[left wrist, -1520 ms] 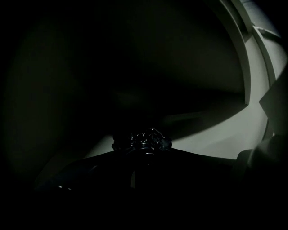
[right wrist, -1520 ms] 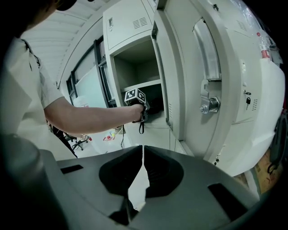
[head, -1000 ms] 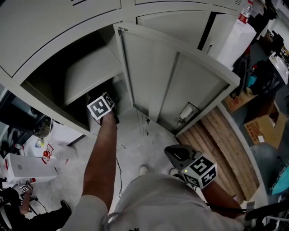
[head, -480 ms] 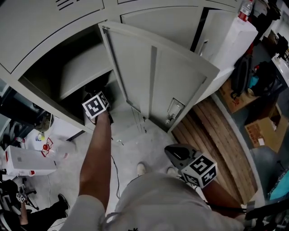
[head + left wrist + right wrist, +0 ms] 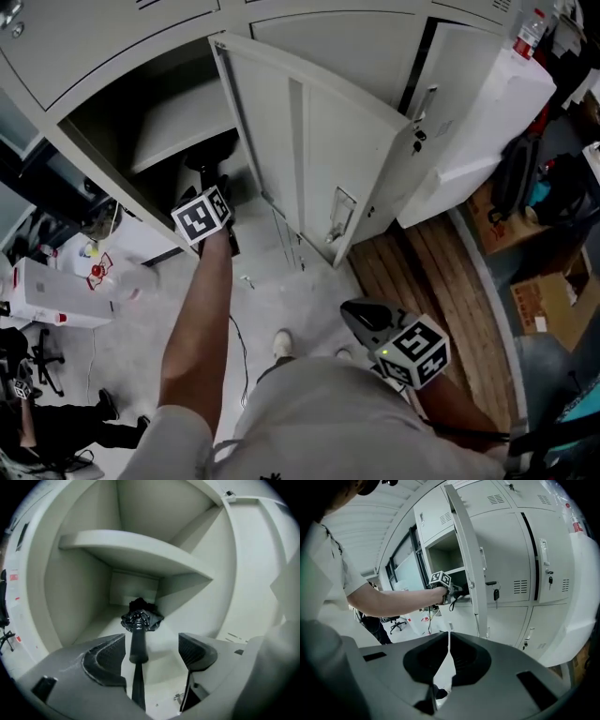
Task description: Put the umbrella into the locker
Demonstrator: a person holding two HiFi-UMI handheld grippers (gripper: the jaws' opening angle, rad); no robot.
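Observation:
A folded black umbrella [image 5: 137, 620] lies on the floor of the locker's lower compartment, under the shelf [image 5: 136, 550]. Its handle [image 5: 137, 644] points back out at me. My left gripper [image 5: 152, 644] is open at the locker mouth. The handle lies between its jaws, close to the left pad, and neither pad presses on it. In the head view the left gripper's marker cube [image 5: 203, 217] sits just outside the opening, beside the open door [image 5: 309, 141]. My right gripper [image 5: 361, 319] hangs low by my waist. Its jaws [image 5: 449, 637] are shut with nothing between them.
The locker door [image 5: 466, 550] stands open to the right of the compartment. A key [image 5: 495, 594] hangs in a neighbouring door. A white appliance [image 5: 47, 305] stands on the floor at left. Wooden planks [image 5: 422, 272] and a cardboard box [image 5: 553, 300] lie at right.
My left hand has drawn back out of the locker mouth toward me. The head view has shifted, so the door now sits more central. The right gripper looks unmoved.

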